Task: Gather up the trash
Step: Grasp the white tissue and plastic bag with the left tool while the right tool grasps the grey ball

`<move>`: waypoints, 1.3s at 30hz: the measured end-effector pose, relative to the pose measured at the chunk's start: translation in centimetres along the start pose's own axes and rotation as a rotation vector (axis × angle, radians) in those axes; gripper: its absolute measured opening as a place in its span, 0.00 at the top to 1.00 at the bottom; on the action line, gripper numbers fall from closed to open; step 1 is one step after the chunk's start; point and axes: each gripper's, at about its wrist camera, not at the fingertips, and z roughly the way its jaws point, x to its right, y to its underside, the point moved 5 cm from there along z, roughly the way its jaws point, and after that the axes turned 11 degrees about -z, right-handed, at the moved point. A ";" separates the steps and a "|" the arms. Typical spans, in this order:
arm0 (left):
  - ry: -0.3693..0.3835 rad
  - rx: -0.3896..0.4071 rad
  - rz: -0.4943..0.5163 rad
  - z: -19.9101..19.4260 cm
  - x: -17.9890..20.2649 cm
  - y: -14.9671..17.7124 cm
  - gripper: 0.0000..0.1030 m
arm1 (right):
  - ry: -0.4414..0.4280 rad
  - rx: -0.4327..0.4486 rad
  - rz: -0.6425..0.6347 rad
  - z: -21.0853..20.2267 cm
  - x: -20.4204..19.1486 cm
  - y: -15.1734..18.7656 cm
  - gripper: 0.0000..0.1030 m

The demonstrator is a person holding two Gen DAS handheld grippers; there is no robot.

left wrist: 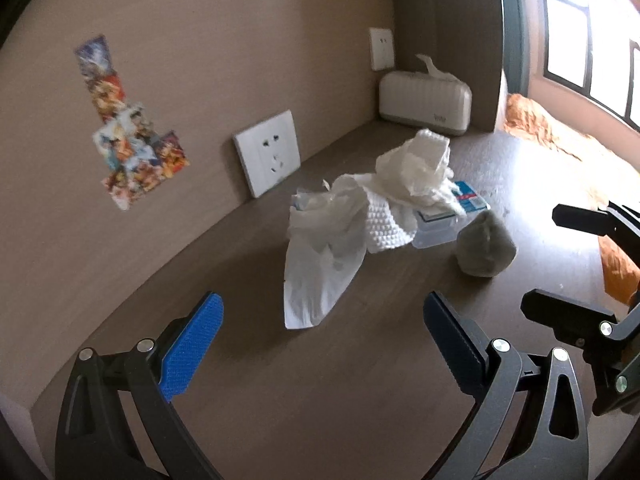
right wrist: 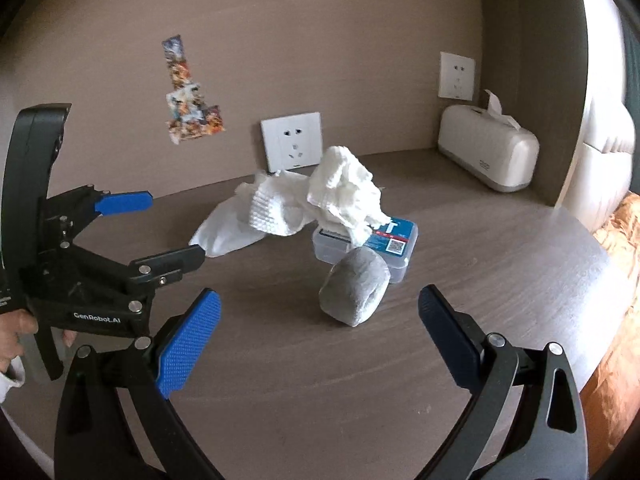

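A heap of crumpled white tissues (left wrist: 416, 168) (right wrist: 344, 188) lies mid-table, with a flat white plastic wrapper (left wrist: 316, 272) (right wrist: 224, 236) trailing toward me. Part of the heap rests on a clear plastic box with a blue label (left wrist: 444, 224) (right wrist: 384, 248). A grey rounded lump (left wrist: 484, 248) (right wrist: 356, 288) sits just in front of that box. My left gripper (left wrist: 320, 344) (right wrist: 160, 228) is open, short of the wrapper, nothing between its fingers. My right gripper (right wrist: 320, 328) (left wrist: 560, 256) is open too, empty, with the grey lump straight ahead.
The brown table (right wrist: 304, 392) backs onto a wall with two white sockets (left wrist: 267, 152) (left wrist: 382, 48) and a sticker (left wrist: 132, 132). A cream tissue dispenser (left wrist: 426, 98) (right wrist: 488, 154) stands in the far corner. Orange bedding (left wrist: 544, 124) lies past the right edge. A hand (right wrist: 12, 336) holds the left gripper.
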 end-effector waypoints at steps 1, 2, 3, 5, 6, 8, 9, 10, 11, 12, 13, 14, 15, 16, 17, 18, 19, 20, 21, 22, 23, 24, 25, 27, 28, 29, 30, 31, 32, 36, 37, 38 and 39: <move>0.009 -0.004 0.005 0.5 -0.2 -0.1 0.05 | 0.013 -0.007 0.002 0.3 0.0 0.0 0.04; 0.018 -0.009 0.007 0.8 -0.3 -0.2 0.05 | 0.024 -0.009 0.005 0.6 0.0 0.1 0.04; 0.031 -0.016 0.006 1.2 -0.5 -0.2 0.05 | 0.026 -0.015 0.011 1.0 0.1 0.1 0.04; 0.048 -0.026 0.004 2.1 -0.8 -0.5 0.05 | 0.050 -0.026 0.020 1.6 0.3 0.2 0.04; 0.058 -0.033 0.006 2.6 -0.8 -0.6 0.05 | 0.056 -0.030 0.026 1.8 0.4 0.2 0.04; 0.073 -0.043 0.009 3.4 -0.8 -0.9 0.05 | 0.053 -0.051 0.052 2.6 0.7 0.4 0.04; 0.081 -0.048 0.012 3.8 -0.8 -1.0 0.05 | 0.058 -0.056 0.063 2.9 0.9 0.5 0.04; 0.087 -0.050 0.015 4.0 -0.7 -1.1 0.05 | 0.060 -0.062 0.074 3.2 1.0 0.6 0.04; 0.098 -0.053 0.019 4.4 -0.5 -1.2 0.05 | 0.056 -0.068 0.084 3.5 1.1 0.6 0.04; 0.105 -0.057 0.020 4.7 -0.4 -1.3 0.05 | 0.058 -0.071 0.090 3.7 1.2 0.6 0.04; 0.108 -0.060 0.020 5.0 -0.4 -1.4 0.05 | 0.060 -0.073 0.093 3.9 1.3 0.6 0.04; 0.117 -0.064 0.019 5.5 -0.3 -1.5 0.05 | 0.055 -0.075 0.095 4.1 1.3 0.5 0.04; 0.125 -0.067 0.017 5.7 -0.3 -1.7 0.05 | 0.052 -0.080 0.097 4.3 1.4 0.5 0.04; 0.131 -0.075 0.016 6.1 -0.2 -1.8 0.05 | 0.047 -0.093 0.097 4.6 1.4 0.4 0.04; 0.133 -0.080 0.019 6.4 -0.1 -1.9 0.05 | 0.043 -0.100 0.098 4.7 1.4 0.5 0.04; 0.135 -0.084 0.022 6.6 0.0 -1.9 0.05 | 0.037 -0.109 0.102 4.9 1.5 0.5 0.04; 0.140 -0.087 0.024 6.8 0.1 -2.0 0.05 | 0.033 -0.113 0.107 5.0 1.6 0.6 0.04; 0.146 -0.092 0.028 7.0 0.3 -2.1 0.05 | 0.031 -0.118 0.112 5.1 1.6 0.6 0.04; 0.151 -0.101 0.031 7.3 0.4 -2.1 0.09 | 0.033 -0.127 0.114 5.3 1.7 0.7 0.05; 0.162 -0.110 0.034 7.7 0.6 -2.1 0.12 | 0.028 -0.135 0.115 5.4 1.7 0.7 0.08; 0.165 -0.122 0.034 8.0 0.6 -2.1 0.17 | 0.015 -0.144 0.116 5.7 1.7 0.7 0.11; 0.170 -0.136 0.032 8.2 0.7 -2.1 0.19 | 0.009 -0.153 0.116 5.9 1.6 0.7 0.18; 0.185 -0.154 0.028 8.6 0.8 -2.1 0.21 | 0.003 -0.163 0.116 6.1 1.6 0.8 0.27; 0.191 -0.154 0.038 8.8 1.0 -2.3 0.34 | -0.012 -0.176 0.118 6.4 1.5 0.9 0.41; 0.194 -0.156 0.046 8.8 1.1 -2.3 0.41 | -0.009 -0.173 0.119 6.3 1.5 0.9 0.49; 0.189 -0.160 0.058 9.0 1.3 -2.3 0.59 | -0.007 -0.170 0.126 6.2 1.7 0.9 0.58; 0.190 -0.158 0.060 9.0 1.4 -2.3 0.65 | -0.013 -0.166 0.132 6.2 1.7 0.9 0.67; 0.195 -0.157 0.064 8.9 1.6 -2.4 0.67 | -0.013 -0.164 0.134 6.2 1.8 0.9 0.68; 0.194 -0.157 0.075 8.9 1.8 -2.3 0.69 | -0.011 -0.161 0.130 6.1 1.8 0.8 0.72; 0.177 -0.142 0.087 8.5 2.1 -2.2 0.73 | -0.011 -0.153 0.123 5.8 1.6 0.8 0.75; 0.171 -0.142 0.088 8.2 2.1 -2.1 0.73 | -0.017 -0.152 0.123 5.6 1.5 0.8 0.75; 0.168 -0.144 0.086 8.0 2.1 -2.0 0.73 | -0.020 -0.149 0.121 5.4 1.4 0.8 0.75; 0.157 -0.135 0.085 7.5 2.0 -2.0 0.73 | -0.022 -0.146 0.119 5.1 1.3 0.8 0.76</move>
